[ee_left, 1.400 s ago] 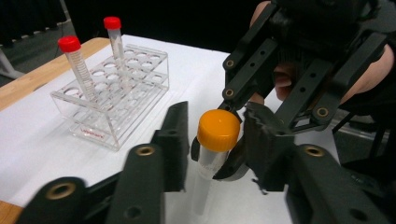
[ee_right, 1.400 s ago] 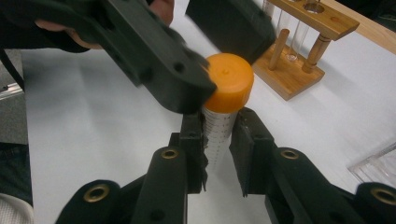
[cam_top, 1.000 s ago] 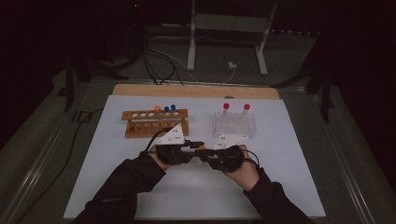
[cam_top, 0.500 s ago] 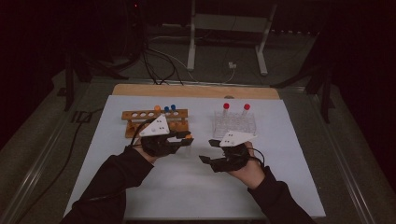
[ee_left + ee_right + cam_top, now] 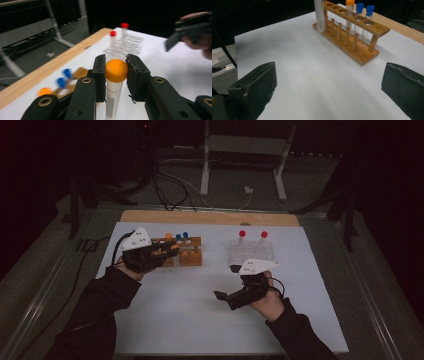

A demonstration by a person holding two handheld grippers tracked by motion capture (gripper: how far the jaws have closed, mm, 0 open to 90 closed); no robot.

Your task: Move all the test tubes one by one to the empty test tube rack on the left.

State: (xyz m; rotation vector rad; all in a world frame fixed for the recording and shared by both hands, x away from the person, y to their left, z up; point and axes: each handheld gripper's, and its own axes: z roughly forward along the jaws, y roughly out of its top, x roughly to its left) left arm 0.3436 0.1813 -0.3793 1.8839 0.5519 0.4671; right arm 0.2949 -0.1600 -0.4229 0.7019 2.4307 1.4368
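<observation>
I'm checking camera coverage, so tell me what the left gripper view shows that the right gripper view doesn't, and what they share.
Left gripper view alone: the left gripper with its jaws shut on the orange-capped tube, the clear rack with two red-capped tubes, and the person's other hand with its gripper.

Right gripper view alone: the right gripper with its jaws wide apart and nothing between them, having just opened.

Both: the white table surface, the wooden rack and its blue-capped tubes.
</observation>
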